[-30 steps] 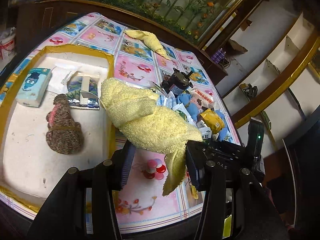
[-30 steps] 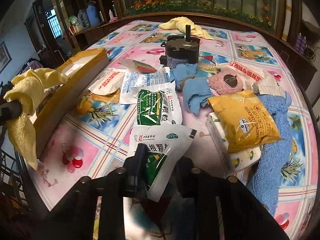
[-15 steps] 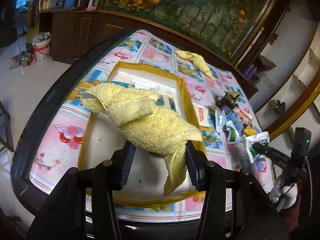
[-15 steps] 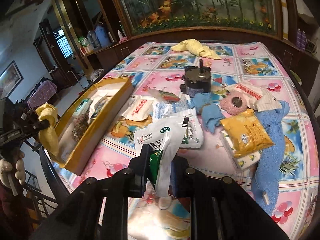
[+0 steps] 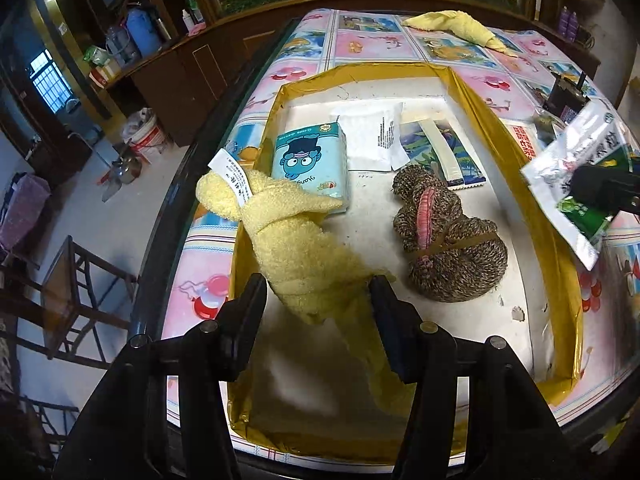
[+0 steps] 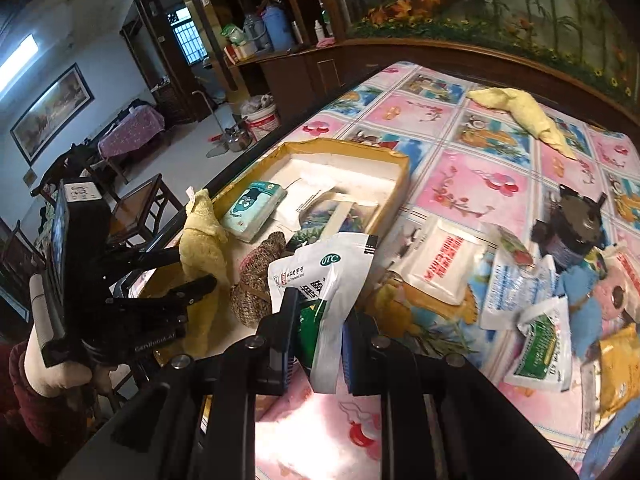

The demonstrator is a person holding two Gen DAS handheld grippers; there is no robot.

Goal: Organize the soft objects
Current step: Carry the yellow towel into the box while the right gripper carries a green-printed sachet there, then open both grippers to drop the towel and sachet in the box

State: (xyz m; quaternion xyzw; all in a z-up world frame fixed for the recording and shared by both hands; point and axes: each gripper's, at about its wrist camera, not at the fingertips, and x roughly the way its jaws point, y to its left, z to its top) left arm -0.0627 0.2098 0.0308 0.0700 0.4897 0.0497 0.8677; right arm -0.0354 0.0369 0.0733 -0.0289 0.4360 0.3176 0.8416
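Note:
My left gripper (image 5: 318, 300) is shut on a yellow towel (image 5: 288, 236) and holds it over the near end of a gold-rimmed box (image 5: 472, 96). The box holds a blue tissue pack (image 5: 310, 162), a brown knitted bundle (image 5: 448, 248) and flat sachets (image 5: 440, 148). My right gripper (image 6: 318, 338) is shut on a white and green medicine sachet (image 6: 324, 284), held above the table by the box's right side; the sachet also shows in the left wrist view (image 5: 576, 176). The left gripper with the towel shows in the right wrist view (image 6: 200, 240).
A second yellow towel (image 6: 520, 114) lies at the table's far end. A black motor (image 6: 576, 224), blue cloth (image 6: 580, 304), a pink round thing (image 6: 614, 296), a yellow pouch (image 6: 620, 364) and several sachets (image 6: 440, 264) lie right of the box. A chair (image 5: 76, 300) stands left of the table.
The left gripper has carried the yellow towel from the table's middle over to the box's near end. The right gripper has lifted the sachet and brought it toward the box.

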